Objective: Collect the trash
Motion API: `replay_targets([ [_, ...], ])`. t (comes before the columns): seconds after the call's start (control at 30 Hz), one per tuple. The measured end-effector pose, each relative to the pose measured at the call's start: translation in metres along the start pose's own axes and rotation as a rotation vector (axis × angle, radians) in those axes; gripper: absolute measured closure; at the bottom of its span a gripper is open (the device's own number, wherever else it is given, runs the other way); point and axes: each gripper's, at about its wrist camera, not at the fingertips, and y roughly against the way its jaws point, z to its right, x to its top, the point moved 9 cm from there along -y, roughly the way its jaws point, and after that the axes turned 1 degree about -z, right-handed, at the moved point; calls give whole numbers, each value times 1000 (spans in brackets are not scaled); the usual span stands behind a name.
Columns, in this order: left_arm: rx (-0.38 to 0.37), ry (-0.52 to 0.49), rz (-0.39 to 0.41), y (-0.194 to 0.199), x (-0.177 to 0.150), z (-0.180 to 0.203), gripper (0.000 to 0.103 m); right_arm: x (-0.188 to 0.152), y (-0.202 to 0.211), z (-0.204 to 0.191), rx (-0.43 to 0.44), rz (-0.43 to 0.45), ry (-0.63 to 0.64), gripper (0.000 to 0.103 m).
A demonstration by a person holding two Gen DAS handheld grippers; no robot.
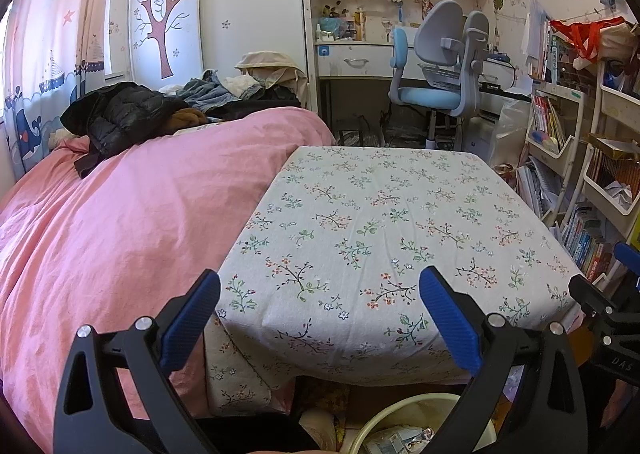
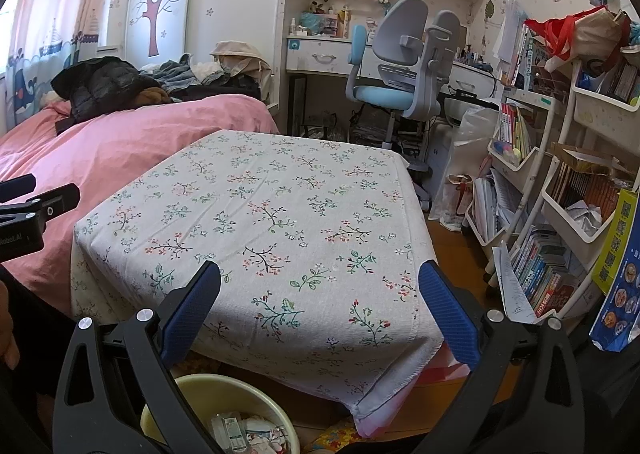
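Observation:
A pale yellow bin (image 2: 192,386) stands on the floor below the table's near edge, with wrappers and crumpled paper trash (image 2: 244,434) inside. It also shows in the left wrist view (image 1: 384,414). The table with a floral cloth (image 1: 360,221) (image 2: 280,213) has nothing on it. My left gripper (image 1: 320,294) is open and empty, above the table's near left corner. My right gripper (image 2: 320,290) is open and empty, above the table's near edge. The right gripper shows at the right edge of the left view (image 1: 608,314). The left one shows at the left edge of the right view (image 2: 36,205).
A bed with a pink cover (image 1: 120,213) lies against the table's left side, with clothes piled at its far end (image 1: 132,113). A desk chair (image 1: 436,65) stands beyond the table. White shelf carts with books (image 2: 560,193) crowd the right side.

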Motion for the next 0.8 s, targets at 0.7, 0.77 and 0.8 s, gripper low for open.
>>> replay_targets([
  [0.7, -1, -28, -4, -4, -1, 3, 8, 0, -1, -3, 0, -1, 4, 7],
  [0.77, -3, -31, -6, -4, -2, 3, 8, 0, -1, -3, -1, -1, 5, 7],
  [0.8, -3, -33, -7, -4, -2, 4, 8, 0, 1, -4, -1, 0, 7, 7],
])
